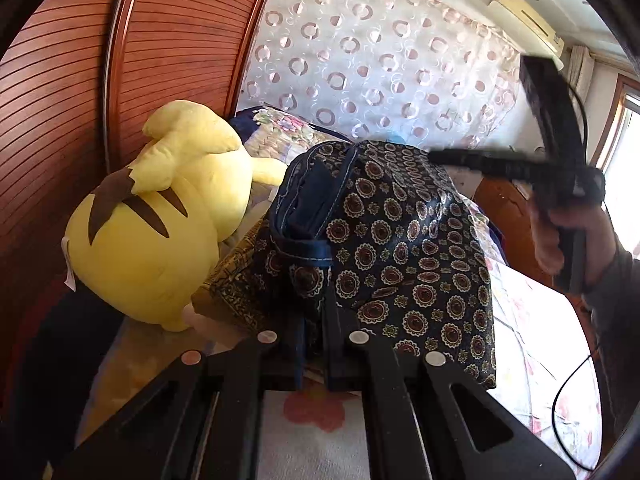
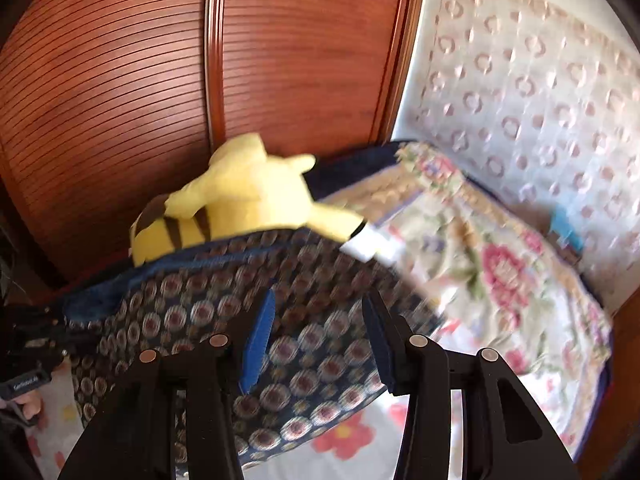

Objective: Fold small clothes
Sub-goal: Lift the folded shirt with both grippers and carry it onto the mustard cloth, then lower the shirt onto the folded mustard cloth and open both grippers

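The right gripper is seen with its jaws apart, nothing pressed between them. Beneath and ahead of them a dark patterned garment is spread. Beyond it a yellow plush toy is seen, before a wooden wardrobe.

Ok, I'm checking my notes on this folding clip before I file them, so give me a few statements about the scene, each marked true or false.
1. The left gripper is clamped on the patterned garment. True.
2. The right gripper is shut on the cloth. False: its jaws stand apart above the garment, pads not pressing it.
3. A yellow plush toy sits beside the garment, against the wooden wardrobe. True.
4. The garment is plain white. False: it is dark blue with round medallion motifs.
5. The bedding under the work has a flower print. True.
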